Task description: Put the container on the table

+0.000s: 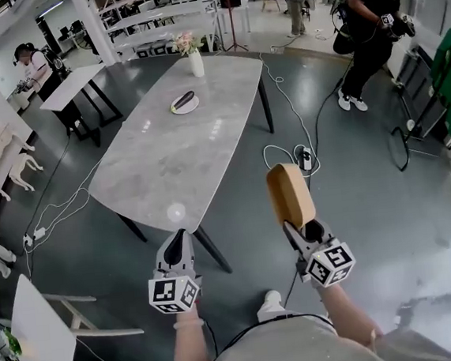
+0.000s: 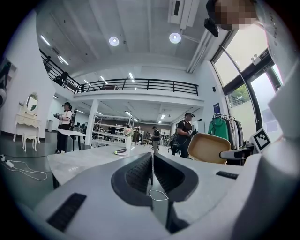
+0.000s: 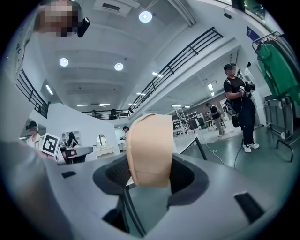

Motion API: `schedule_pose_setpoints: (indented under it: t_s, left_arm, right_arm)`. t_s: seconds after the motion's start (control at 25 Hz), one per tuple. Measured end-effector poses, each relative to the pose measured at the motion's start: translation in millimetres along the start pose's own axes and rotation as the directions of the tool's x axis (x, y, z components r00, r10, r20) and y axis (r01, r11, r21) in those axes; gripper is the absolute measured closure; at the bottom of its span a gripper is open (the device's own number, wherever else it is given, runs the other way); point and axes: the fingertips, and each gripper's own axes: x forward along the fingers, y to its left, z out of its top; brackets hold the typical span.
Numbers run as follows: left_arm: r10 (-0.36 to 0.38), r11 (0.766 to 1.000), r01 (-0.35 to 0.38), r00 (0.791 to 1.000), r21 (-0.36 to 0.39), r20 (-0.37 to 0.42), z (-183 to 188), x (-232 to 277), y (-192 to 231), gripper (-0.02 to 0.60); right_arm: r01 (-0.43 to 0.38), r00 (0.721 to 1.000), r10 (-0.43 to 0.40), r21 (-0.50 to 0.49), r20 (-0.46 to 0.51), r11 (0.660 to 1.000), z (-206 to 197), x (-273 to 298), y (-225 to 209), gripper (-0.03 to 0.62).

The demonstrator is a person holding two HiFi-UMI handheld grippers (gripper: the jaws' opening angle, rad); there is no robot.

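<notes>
A: Your right gripper (image 1: 297,227) has the task's thing. Its fingers (image 3: 187,176) pinch the tan container (image 3: 149,150) by its lower edge, and it stands on edge between them, rising past their tips.

B: Your left gripper (image 2: 152,171) carries nothing. Its fingers (image 2: 136,173) are pressed together, level with the right fingers and to their left.

A: So the container hangs over the floor (image 1: 355,203), right of the desk's (image 1: 168,165) near corner and not touching it.

B: The grey marbled desk begins just beyond your left fingers.

A: Farther along the desk, well beyond both pairs of fingers, lies a white plate (image 1: 184,103) with something dark on it. Past that, a white vase (image 1: 196,62) of flowers stands near the far end.

B: Far beyond your right fingers, a person in black (image 1: 369,27) stands on the floor, and cables (image 1: 281,99) trail between there and the desk.
</notes>
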Motion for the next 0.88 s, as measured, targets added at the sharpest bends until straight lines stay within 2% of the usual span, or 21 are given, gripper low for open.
schedule_pose_setpoints:
  t_s: [0.4,0.88]
  left_arm:
    - [-0.026,1.000,0.026,1.000,-0.002,-0.004,-2,61,-11,0.566]
    - [-0.063,0.998,0.063,0.998,0.006,-0.008,-1,98,-29,0.566]
  right_arm:
    - [0.003,1.000,-0.004,0.010,0.014,1.000,14,30,-44,0.365]
    - [0.030,0.999,-0.031,0.025,0.034,0.999,24,32,-79,0.365]
